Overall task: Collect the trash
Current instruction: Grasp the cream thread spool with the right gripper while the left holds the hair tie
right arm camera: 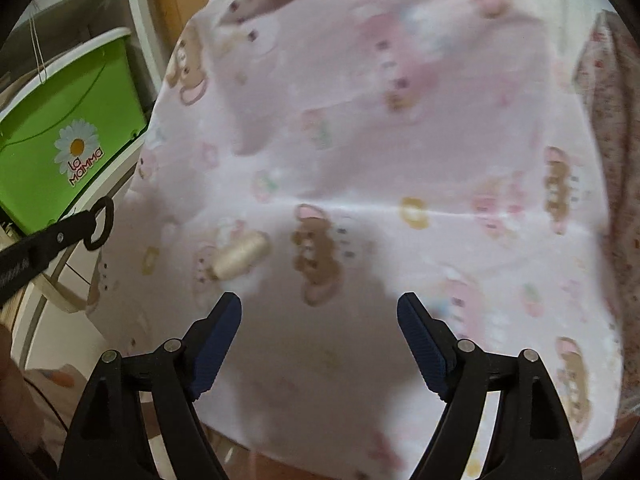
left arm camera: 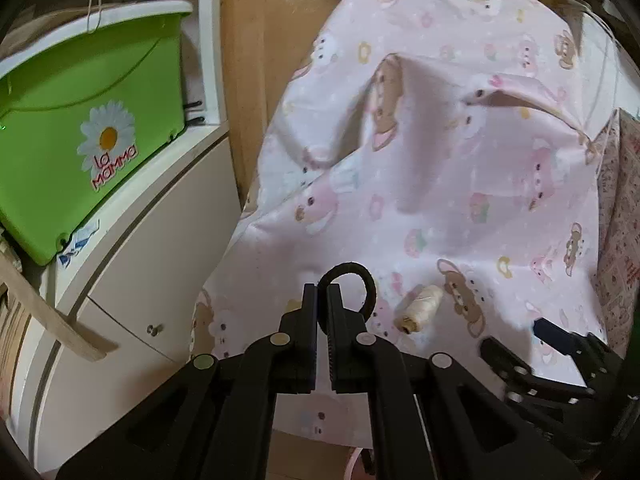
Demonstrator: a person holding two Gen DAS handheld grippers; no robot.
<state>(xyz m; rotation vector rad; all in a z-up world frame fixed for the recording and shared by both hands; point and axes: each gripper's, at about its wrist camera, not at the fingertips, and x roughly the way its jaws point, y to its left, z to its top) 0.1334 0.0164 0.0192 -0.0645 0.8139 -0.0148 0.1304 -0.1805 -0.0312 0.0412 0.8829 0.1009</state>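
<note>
While a black elastic hair tie loop (left arm camera: pixel 362 284) sits pinched between its fingers, the left gripper (left arm camera: pixel 322 292) has its jaws pressed together on the band, held above the pink cartoon-bear printed bedsheet (left arm camera: pixel 440 184). Just beside it on the sheet lies a small cream spool of thread (left arm camera: pixel 418 307). The right gripper (right arm camera: pixel 319 312) hovers over the sheet with jaws spread wide apart, holding nothing. A green plastic tub with a daisy sticker (left arm camera: pixel 92 136) stands on the white cabinet (left arm camera: pixel 132 264) to the left.
</note>
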